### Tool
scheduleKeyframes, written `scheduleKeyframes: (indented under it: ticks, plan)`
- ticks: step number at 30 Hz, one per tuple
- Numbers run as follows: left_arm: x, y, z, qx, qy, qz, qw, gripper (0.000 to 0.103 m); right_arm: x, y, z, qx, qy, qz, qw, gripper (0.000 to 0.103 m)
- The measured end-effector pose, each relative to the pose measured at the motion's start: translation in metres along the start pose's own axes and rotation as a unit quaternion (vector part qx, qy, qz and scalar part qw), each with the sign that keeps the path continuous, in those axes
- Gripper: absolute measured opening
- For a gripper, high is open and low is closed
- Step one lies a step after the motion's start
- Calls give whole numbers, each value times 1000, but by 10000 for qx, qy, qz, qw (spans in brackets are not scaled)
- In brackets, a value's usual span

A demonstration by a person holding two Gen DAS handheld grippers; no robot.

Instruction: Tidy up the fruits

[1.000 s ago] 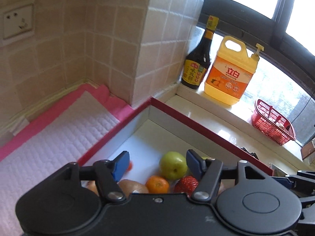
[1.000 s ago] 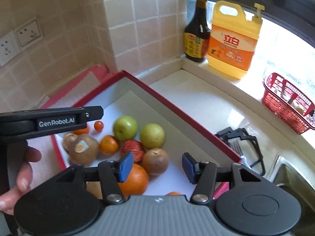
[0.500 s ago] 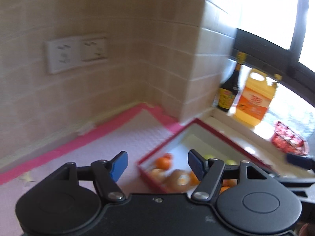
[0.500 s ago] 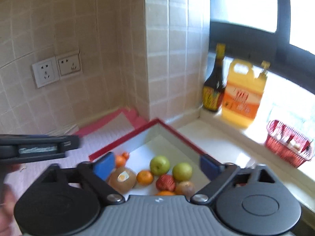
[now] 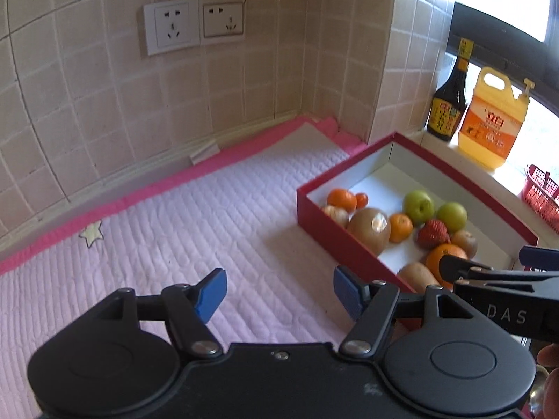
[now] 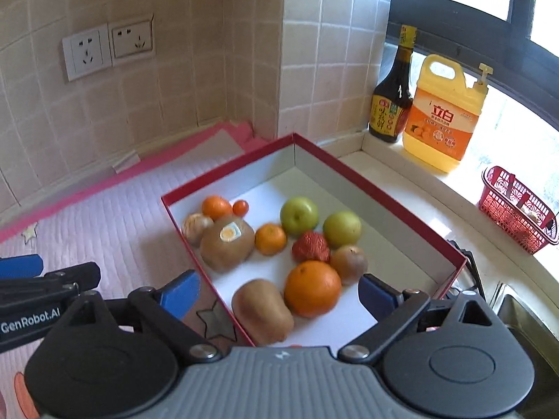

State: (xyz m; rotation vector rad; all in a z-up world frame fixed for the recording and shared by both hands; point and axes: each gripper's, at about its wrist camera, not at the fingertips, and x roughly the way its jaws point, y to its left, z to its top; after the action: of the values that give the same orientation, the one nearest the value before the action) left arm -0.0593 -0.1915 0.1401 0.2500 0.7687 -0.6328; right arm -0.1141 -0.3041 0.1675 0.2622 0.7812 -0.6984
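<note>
red box point(image 6: 377, 188) with white interior sits on the counter, its left part on the pink quilted mat point(image 5: 157, 244), far corner near the tiled wall corner. fruit is clustered at the near-left end of the box, the far end bare. contents: two green apples, one point(image 6: 299, 216) next to the other point(image 6: 341, 228); a large orange point(image 6: 312, 288) at the front; a small mandarin point(image 6: 270, 238) mid-cluster and another point(image 6: 216, 207) at the left wall with a cherry tomato point(image 6: 240, 207) just beside it; a strawberry point(image 6: 310, 247) between the apples and the large orange; a big kiwi with a round sticker point(image 6: 227, 242); a second kiwi point(image 6: 262, 310) at the near edge, slightly blurred; a small brown fruit point(image 6: 348, 264) touching the large orange; a pale peeled-looking fruit point(image 6: 196, 226) against the left wall, type unclear. left gripper point(image 5: 277, 291) hovers over the mat, left of the box, jaws apart, nothing between them. right gripper point(image 6: 279, 291) hovers over the near end of the box, jaws wide apart, empty, the front kiwi and large orange in line between the pads. dark sauce bottle point(image 6: 393, 101) and yellow detergent jug point(image 6: 442, 118) stand on the window sill, red basket point(image 6: 513, 216) further right.
</note>
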Motion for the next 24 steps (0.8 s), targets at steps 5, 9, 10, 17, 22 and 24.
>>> scheduleKeyframes:
  ticks: [5,9,10,17,22,24]
  plan:
    - [0,-2,-7,9,47,31,10000,80,-1,0,-1,-21,15,46,10000,98]
    - [2,-1,-10,-3,118,27,9999,80,-3,3,-2,-5,31,113,9999,98]
    - [3,-1,-11,-15,139,31,9999,80,-2,4,-2,-12,39,118,9999,98]
    - [5,2,-14,-54,184,57,9998,80,-1,7,-3,-76,80,140,9998,98]
    - [10,2,-14,-65,244,50,9997,80,1,8,-4,-93,106,125,9998,98]
    - [12,2,-14,-55,255,39,9997,80,2,7,-4,-82,112,123,9998,98]
